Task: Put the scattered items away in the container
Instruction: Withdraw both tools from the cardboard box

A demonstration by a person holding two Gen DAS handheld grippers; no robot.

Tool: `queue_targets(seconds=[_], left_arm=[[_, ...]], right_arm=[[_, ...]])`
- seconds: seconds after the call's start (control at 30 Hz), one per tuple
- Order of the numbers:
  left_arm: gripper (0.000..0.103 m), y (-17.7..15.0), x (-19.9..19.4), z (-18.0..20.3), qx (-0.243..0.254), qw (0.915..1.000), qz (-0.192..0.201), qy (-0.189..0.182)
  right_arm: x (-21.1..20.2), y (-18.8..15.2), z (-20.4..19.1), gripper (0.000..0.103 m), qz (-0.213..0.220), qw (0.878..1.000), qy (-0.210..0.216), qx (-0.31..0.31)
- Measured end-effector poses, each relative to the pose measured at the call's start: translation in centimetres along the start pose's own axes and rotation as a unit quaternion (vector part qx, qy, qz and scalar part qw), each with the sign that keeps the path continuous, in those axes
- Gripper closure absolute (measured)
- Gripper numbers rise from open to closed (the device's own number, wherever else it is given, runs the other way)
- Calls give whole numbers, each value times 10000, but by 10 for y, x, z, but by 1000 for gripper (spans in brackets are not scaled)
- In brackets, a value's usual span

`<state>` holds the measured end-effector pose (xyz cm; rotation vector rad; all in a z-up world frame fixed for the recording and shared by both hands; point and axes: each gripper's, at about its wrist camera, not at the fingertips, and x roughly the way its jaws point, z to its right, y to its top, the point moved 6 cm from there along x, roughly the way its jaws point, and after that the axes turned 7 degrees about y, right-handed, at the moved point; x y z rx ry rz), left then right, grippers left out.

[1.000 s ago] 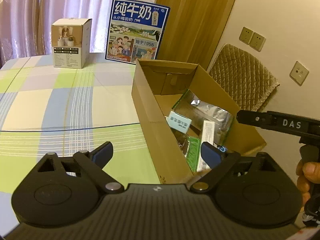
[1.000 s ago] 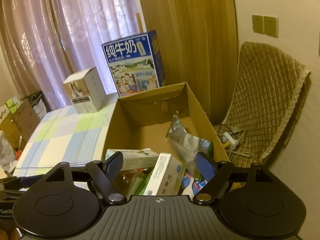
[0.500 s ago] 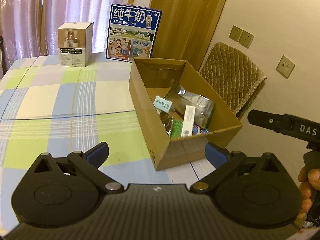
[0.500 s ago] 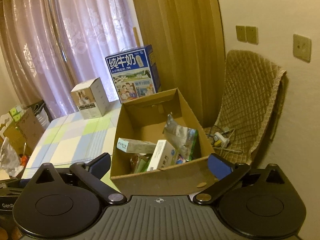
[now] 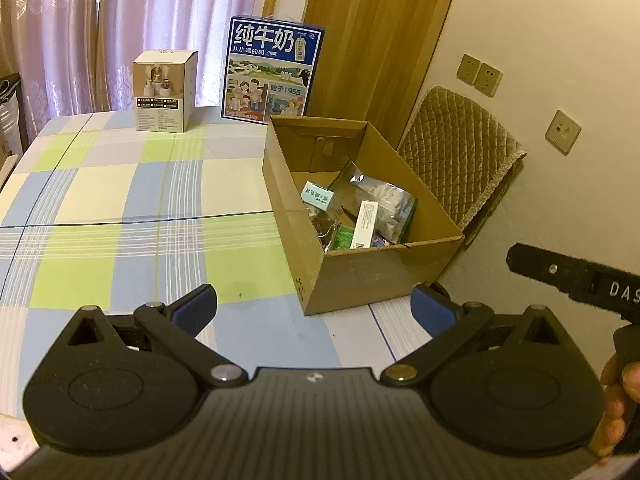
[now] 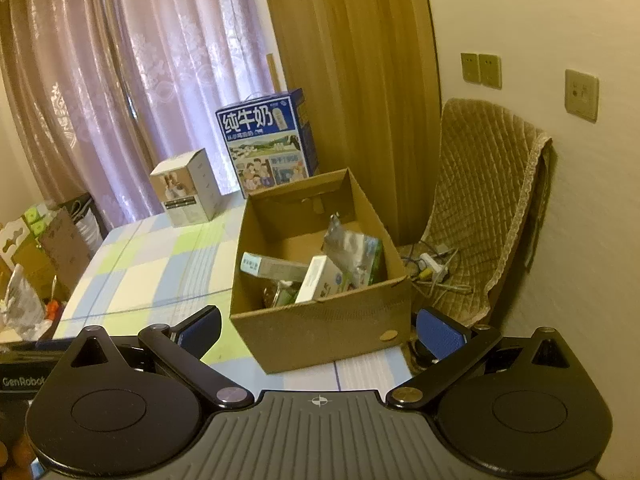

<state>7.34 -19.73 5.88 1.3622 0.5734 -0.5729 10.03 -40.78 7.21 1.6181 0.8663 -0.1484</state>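
An open cardboard box point(image 5: 360, 276) stands at the right edge of the checked tablecloth point(image 5: 120, 200); it also shows in the right wrist view point(image 6: 320, 332). Inside lie a silver foil pouch point(image 5: 380, 196), a light-blue small box point(image 5: 318, 196), a white carton point(image 5: 366, 220) and a green packet point(image 5: 344, 238). In the right wrist view the pouch point(image 6: 352, 252) and white carton point(image 6: 320, 284) show too. My left gripper point(image 5: 314, 308) is open and empty, in front of the box. My right gripper point(image 6: 318, 328) is open and empty, before the box's near wall.
A blue milk carton case point(image 5: 272, 76) and a small beige product box point(image 5: 164, 92) stand at the table's far edge. A quilted chair point(image 5: 460, 160) sits right of the box against the wall. Curtains hang behind. Clutter point(image 6: 28, 264) lies left of the table.
Both grippers have drawn back and up from the box; it now sits farther away in both views. Both stay open and empty.
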Motion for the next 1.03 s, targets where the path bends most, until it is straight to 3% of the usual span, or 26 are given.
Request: queue_targets(seconds=[0.4, 1.03], left_arm=[[1, -8, -9, 5, 86, 9999, 85, 73], [1, -10, -8, 3, 68, 9998, 159, -32]], right_arm=[[-21, -10, -9, 2, -36, 9997, -20, -220], [-16, -16, -8, 2, -107, 9996, -43, -239]])
